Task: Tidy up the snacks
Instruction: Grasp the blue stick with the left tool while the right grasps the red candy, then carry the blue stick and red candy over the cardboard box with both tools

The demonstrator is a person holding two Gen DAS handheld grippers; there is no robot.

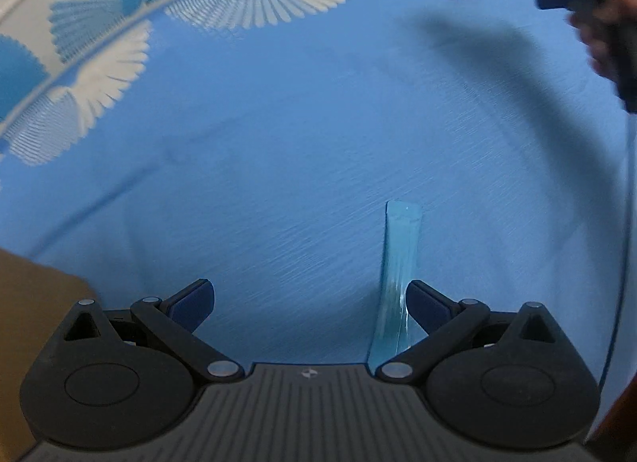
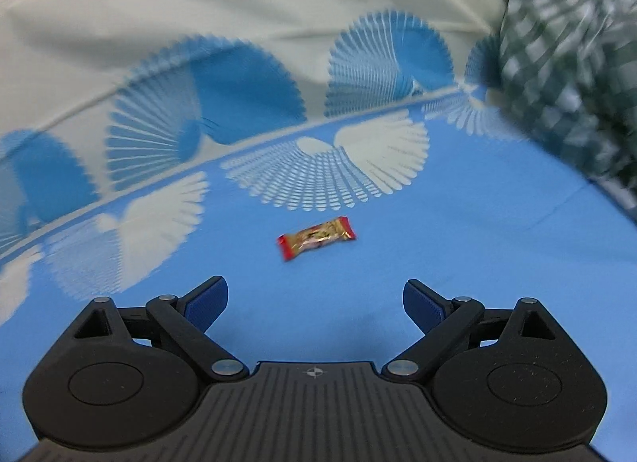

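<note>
Both tongs stand wide and empty, the right tongs [image 2: 315,298] facing the red-gold candy [image 2: 316,241] on the blue cloth [image 2: 458,263], the left tongs [image 1: 310,302] beside the blue sachet [image 1: 398,259], which could slide away if a finger only pushes it.

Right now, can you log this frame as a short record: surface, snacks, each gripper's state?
surface: blue cloth with white fan pattern
snack 1: red-and-gold wrapped candy, lying ahead of the right gripper
snack 2: light blue stick packet, beside the left gripper's right finger, contact unclear
left gripper: open, empty
right gripper: open, empty
other: green checked fabric at far right
</note>
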